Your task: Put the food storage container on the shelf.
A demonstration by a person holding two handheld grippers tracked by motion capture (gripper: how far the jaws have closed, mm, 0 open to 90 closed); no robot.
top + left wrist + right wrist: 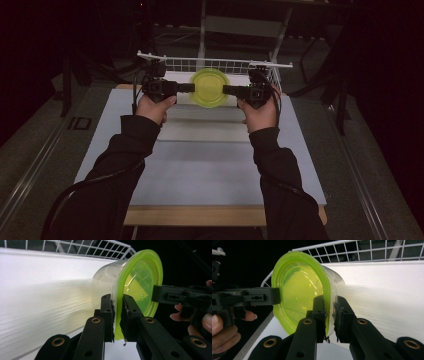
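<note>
A clear plastic tub with a lime-green lid [209, 87] hangs above the far end of the table, carried between both hands. My left gripper [192, 88] is shut on the lid's rim at the tub's left side. My right gripper [225, 90] is shut on the rim at the right side. In the left gripper view the green lid [140, 282] stands on edge with its rim pinched between my black jaws, and the clear tub body [105, 285] points away. In the right gripper view the lid [297, 290] is clamped the same way, with the other gripper [274, 296] across from it.
A white wire basket [220, 65] stands at the far edge of the table, just behind the tub. The pale table top [200, 160] stretches toward me, with a wooden edge [200, 216] at the near side. Dark floor and stand legs surround the table.
</note>
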